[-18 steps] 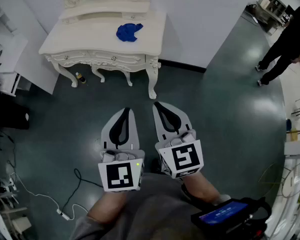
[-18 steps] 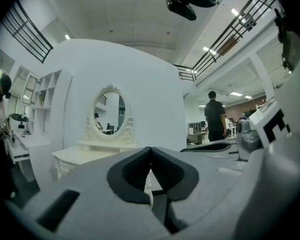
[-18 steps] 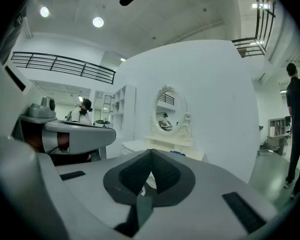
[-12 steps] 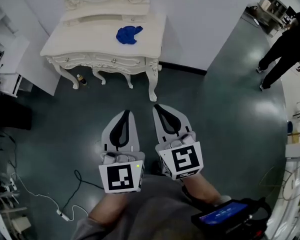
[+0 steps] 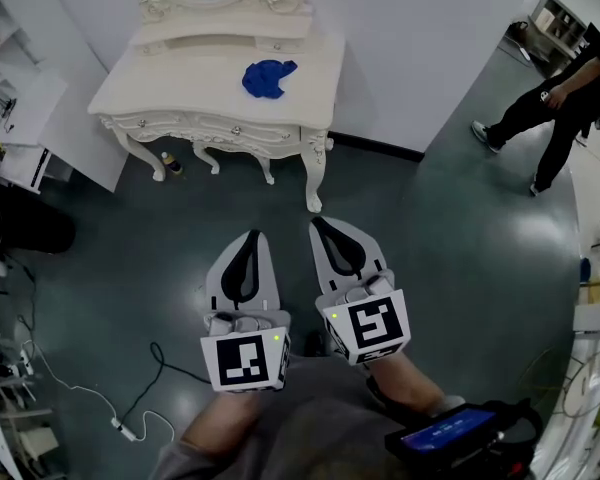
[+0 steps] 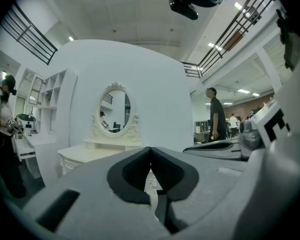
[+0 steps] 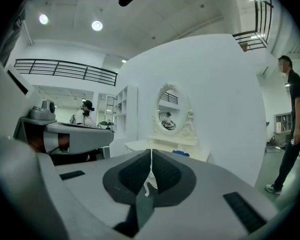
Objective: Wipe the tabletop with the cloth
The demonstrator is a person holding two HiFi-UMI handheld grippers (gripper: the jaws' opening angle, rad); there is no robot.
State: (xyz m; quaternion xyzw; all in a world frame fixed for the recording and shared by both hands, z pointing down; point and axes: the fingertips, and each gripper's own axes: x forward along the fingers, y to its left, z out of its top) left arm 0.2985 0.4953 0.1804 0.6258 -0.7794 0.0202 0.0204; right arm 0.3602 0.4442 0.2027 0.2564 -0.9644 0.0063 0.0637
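A crumpled blue cloth point(image 5: 268, 77) lies on the cream dressing table point(image 5: 160, 83) against the white wall, far ahead of me; it also shows as a small blue patch point(image 7: 180, 153) in the right gripper view. My left gripper point(image 5: 251, 236) and right gripper point(image 5: 318, 223) are held side by side over the dark green floor, well short of the table. Both are shut with nothing between the jaws. In the left gripper view point(image 6: 150, 149) the table and its oval mirror point(image 6: 115, 111) stand ahead.
A person in black point(image 5: 555, 108) walks at the far right. White shelving point(image 5: 20, 118) stands left of the table. Cables point(image 5: 100, 398) trail on the floor at lower left. A small bottle point(image 5: 172, 163) sits under the table.
The head view has shifted slightly, so the table and cloth sit a little lower and further right. The person at the right has stepped along. Both grippers stay shut, side by side.
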